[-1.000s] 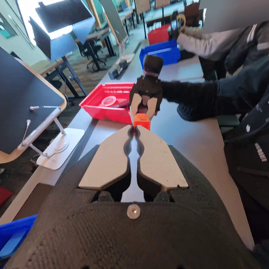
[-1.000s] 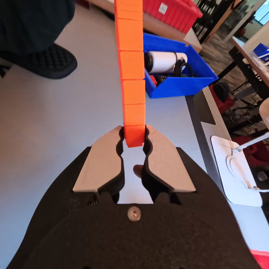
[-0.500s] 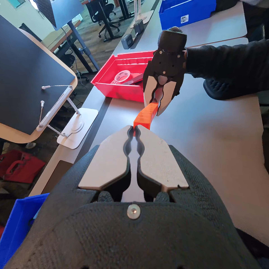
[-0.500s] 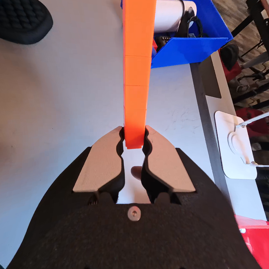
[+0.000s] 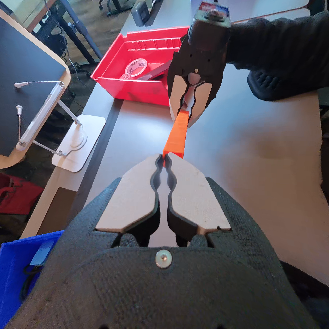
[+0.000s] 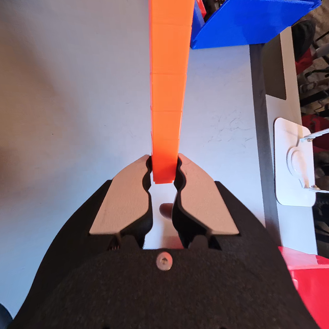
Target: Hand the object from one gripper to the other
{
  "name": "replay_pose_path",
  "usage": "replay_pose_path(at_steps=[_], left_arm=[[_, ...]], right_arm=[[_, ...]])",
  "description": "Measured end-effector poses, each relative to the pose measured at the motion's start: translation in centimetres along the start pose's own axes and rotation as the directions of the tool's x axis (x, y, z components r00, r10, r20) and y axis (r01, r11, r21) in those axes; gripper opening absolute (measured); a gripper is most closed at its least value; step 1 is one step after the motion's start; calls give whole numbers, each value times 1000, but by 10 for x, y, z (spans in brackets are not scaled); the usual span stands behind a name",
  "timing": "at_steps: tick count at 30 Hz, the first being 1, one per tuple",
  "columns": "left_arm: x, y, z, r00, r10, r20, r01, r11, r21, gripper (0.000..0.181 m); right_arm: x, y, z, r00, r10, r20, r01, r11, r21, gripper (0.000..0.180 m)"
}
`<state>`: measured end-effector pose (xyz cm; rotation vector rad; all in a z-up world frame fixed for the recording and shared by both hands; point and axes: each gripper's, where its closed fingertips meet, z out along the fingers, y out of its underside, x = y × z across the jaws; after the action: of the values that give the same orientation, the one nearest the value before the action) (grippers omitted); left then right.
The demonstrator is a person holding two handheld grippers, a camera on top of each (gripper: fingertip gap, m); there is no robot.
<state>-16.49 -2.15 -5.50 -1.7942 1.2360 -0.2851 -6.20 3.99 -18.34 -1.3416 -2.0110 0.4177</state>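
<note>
The orange bar (image 5: pixel 176 135) is held above the table (image 5: pixel 240 160), one end pinched between the left gripper (image 5: pixel 164 156) tips, the other clamped between the right gripper (image 6: pixel 164 156) tips.

Both grippers, left (image 5: pixel 163 157) and right (image 6: pixel 163 156), had black textured printed bodies, pale beige wavy-edged fingers, one silver screw; black sleeve (image 5: pixel 277 39) on the arm

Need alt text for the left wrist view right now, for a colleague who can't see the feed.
Left gripper, shut on one end of a long orange bar, faces the right gripper, which grips the bar's far end above a grey table. A red bin holding a tape roll sits behind.
</note>
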Motion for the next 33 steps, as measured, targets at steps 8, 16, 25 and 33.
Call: replay_pose_path(at_steps=[8,16,25,33], left_arm=[[0,-16,4,999,-30,-35,34,993,111,3],[-16,-80,-42,983,-147,-112,185,775,604,47],[-1,-107,-3,979,-138,-153,205,700,684,56],[-6,-111,-5,980,-158,-123,198,662,723,22]], right_arm=[[-1,0,10,998,43,42,-45,997,55,23],[4,-48,-28,974,137,181,-208,857,471,23],[-1,-61,-26,975,126,184,-202,849,489,23],[-8,-57,-10,960,143,240,-244,847,473,23]])
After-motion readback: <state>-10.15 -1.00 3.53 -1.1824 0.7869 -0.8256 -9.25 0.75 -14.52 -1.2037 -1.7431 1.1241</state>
